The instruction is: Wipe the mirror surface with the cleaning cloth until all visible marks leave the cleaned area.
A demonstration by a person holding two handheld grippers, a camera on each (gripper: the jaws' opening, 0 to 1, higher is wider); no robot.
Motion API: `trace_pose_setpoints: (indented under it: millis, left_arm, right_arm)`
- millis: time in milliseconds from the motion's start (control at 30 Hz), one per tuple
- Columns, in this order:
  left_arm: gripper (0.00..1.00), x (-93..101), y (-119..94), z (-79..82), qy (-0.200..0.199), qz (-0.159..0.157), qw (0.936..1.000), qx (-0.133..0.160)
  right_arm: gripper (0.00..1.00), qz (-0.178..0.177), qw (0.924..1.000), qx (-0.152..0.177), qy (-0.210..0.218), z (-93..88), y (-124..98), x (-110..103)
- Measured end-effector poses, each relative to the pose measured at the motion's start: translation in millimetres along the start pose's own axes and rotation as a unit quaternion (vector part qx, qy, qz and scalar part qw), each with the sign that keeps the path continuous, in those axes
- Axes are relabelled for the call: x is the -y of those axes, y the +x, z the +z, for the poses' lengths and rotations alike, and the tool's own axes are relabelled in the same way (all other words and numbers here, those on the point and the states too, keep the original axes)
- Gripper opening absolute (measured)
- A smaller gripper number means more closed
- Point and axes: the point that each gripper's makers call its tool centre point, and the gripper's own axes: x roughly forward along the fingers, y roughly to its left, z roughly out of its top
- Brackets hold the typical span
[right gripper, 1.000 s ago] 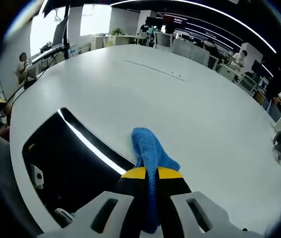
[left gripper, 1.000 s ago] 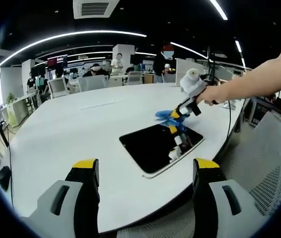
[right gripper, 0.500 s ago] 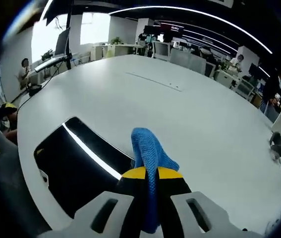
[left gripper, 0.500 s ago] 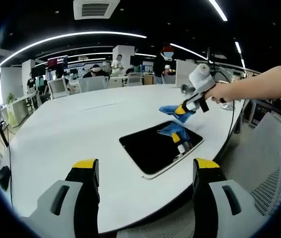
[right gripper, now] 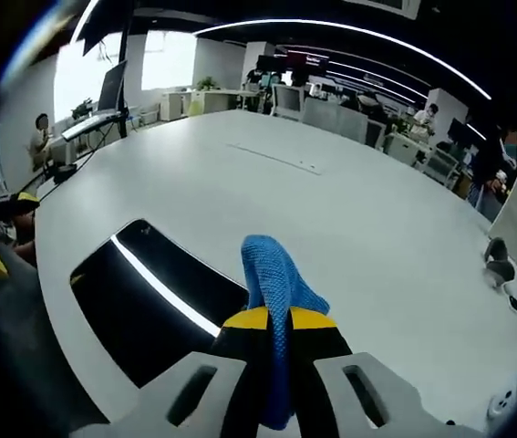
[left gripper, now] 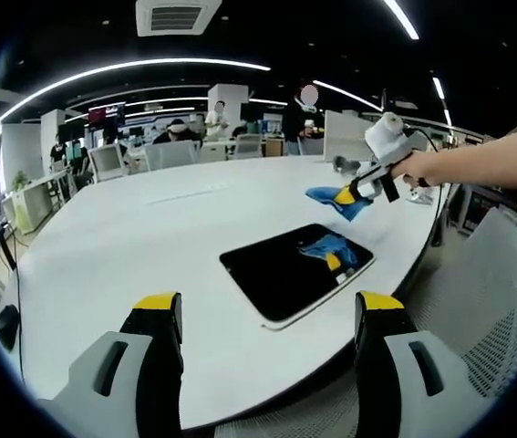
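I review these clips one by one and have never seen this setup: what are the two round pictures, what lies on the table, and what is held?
A person holds a two-jaw tool in each hand, and each carries a fisheye camera. The left gripper view shows the left tool, open and empty, near the table's edge. Ahead, a dark mirror lies flat on the white table. The right tool, shut on a blue cleaning cloth, hovers above the mirror's far end. The right gripper view looks down past that cloth at the mirror.

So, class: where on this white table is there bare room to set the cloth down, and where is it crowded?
The white table is bare left of and beyond the mirror, out to its far edge. It is tighter at the right edge, where small items lie. The right gripper holds the blue cloth above the mirror.
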Motion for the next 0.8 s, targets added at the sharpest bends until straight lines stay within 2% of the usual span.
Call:
trace_pose_setpoints:
  millis: [567, 800]
  left_arm:
    - [0.75, 1.0, 1, 0.0, 0.000, -0.002, 1.0000, -0.002]
    - [0.75, 1.4, 1, -0.2, 0.000, -0.002, 1.0000, -0.003]
  right_arm:
    - [0.00, -0.018, 0.9990, -0.024, 0.033, -34.1, -9, 14]
    - [0.01, -0.011, 0.9980, -0.031, 0.053, -44.2, -9, 10]
